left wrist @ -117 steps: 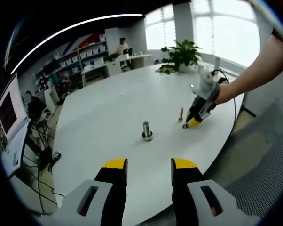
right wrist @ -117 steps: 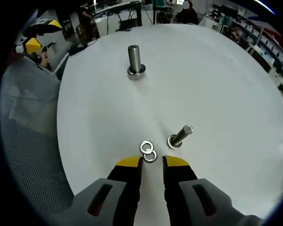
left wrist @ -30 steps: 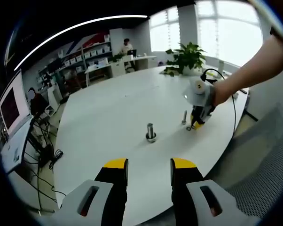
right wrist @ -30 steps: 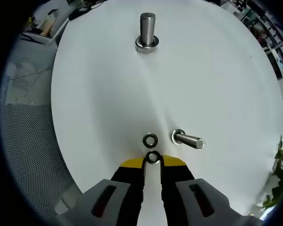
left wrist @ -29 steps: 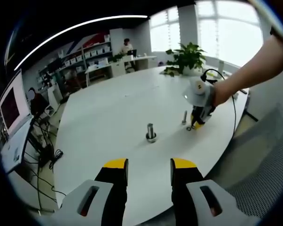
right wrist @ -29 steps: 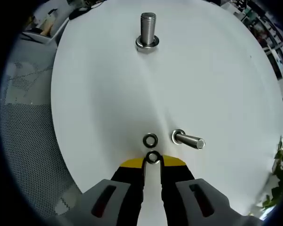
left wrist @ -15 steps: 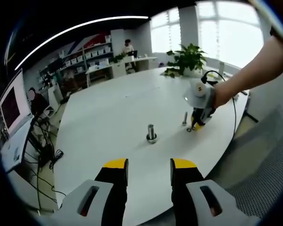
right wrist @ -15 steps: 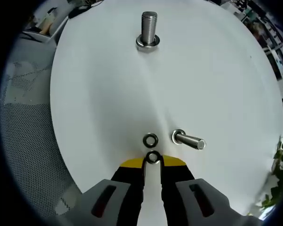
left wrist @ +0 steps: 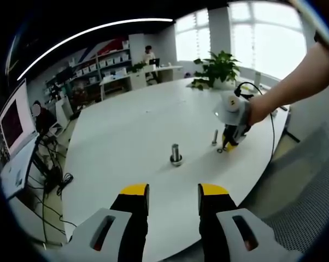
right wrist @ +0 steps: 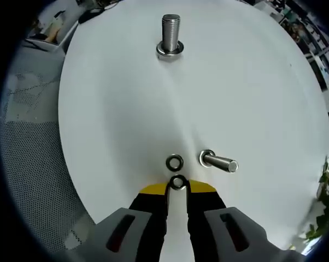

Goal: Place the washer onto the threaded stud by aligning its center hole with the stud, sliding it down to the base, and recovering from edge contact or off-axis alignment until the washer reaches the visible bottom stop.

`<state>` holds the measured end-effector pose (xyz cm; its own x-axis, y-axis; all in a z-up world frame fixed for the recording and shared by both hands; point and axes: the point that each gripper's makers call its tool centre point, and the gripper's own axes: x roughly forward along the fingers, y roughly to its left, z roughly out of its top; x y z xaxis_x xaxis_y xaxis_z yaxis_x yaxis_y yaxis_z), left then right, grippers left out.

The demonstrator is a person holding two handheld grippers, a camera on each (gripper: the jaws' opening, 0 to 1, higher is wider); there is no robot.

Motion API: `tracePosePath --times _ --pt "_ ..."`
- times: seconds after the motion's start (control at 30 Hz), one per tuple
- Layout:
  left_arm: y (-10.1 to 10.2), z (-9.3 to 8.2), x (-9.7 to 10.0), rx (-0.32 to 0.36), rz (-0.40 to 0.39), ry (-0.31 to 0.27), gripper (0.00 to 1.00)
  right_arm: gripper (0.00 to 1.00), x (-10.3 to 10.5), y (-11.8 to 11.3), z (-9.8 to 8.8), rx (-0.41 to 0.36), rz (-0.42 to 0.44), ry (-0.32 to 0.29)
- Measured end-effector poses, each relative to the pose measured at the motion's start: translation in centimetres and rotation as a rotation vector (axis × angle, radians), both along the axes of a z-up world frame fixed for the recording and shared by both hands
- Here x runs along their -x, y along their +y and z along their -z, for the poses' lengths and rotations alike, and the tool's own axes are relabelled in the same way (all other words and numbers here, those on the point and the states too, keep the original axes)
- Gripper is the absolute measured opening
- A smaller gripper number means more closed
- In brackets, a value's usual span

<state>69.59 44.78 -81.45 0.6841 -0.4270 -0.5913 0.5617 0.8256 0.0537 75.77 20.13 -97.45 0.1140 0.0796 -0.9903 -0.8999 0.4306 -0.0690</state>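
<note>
A: R gripper (right wrist: 177, 187) status?
B: Jaws pinching a washer (right wrist: 178, 182) at the yellow tips, low on the white table (right wrist: 110, 120). Second washer (right wrist: 174, 162) lies flat just past it, 12 o'clock of the held one.
A: Studs?
B: Small stud (right wrist: 218, 162) at 3 o'clock of the loose washer, near it. Big threaded stud (right wrist: 170, 36) upright, well apart at 12.
A: L gripper (left wrist: 173, 192)?
B: Jaws spread, nothing between, above table edge. Sees big stud (left wrist: 176, 154) ahead, R gripper (left wrist: 228, 146) at 2 o'clock.

potted plant (left wrist: 215, 66), monitor (left wrist: 10, 127), mesh chair (right wrist: 28, 158)
</note>
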Motion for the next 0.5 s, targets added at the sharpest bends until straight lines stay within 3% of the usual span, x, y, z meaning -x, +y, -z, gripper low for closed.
tracePosePath --times 0.5 --pt "-0.03 0.01 0.06 0.001 0.003 0.002 0.34 0.14 0.01 -0.23 -0.15 -0.045 0.015 -0.019"
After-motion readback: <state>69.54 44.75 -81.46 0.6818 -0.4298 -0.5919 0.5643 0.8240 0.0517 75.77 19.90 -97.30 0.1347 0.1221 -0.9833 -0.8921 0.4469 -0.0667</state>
